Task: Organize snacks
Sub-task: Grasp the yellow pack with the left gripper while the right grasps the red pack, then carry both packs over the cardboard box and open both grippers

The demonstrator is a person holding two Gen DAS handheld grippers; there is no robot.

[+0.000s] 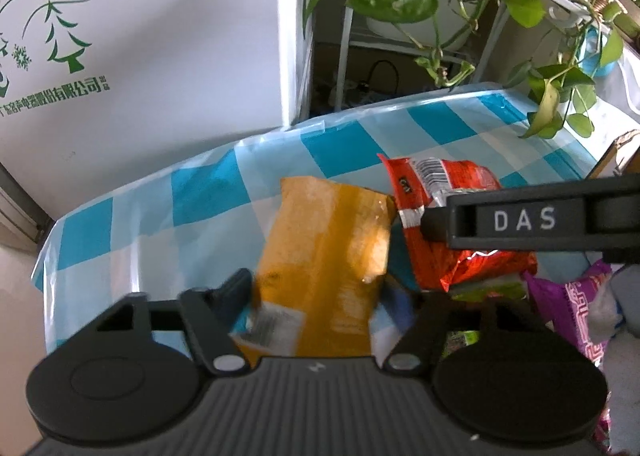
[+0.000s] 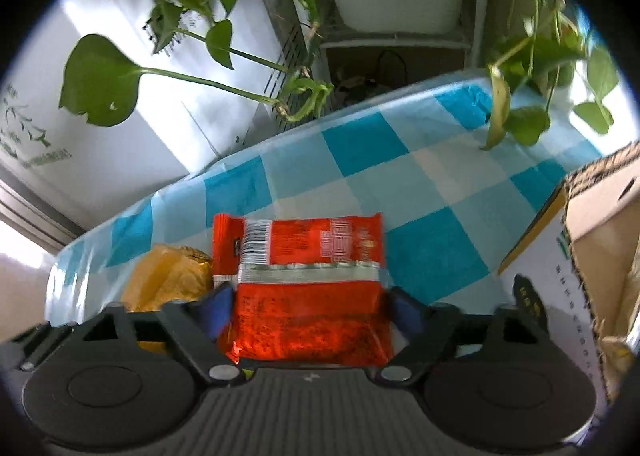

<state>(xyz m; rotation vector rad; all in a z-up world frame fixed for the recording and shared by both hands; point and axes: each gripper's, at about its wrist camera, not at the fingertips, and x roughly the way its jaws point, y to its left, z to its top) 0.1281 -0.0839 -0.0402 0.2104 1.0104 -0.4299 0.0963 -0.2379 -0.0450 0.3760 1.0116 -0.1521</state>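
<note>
On the checked table (image 2: 360,159) beside the cardboard box (image 2: 592,256), the snacks were not yet sorted: the left tongs (image 1: 320,296) pinched the yellow bag (image 1: 324,256), the right tongs (image 2: 308,312) pinched the red bag (image 2: 308,296), and a purple pack (image 1: 572,308) waited nearby.

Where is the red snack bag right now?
In the right wrist view the red snack bag sits between the right tongs, over the checked tablecloth, with the yellow bag to its left and the cardboard box to its right.
</note>
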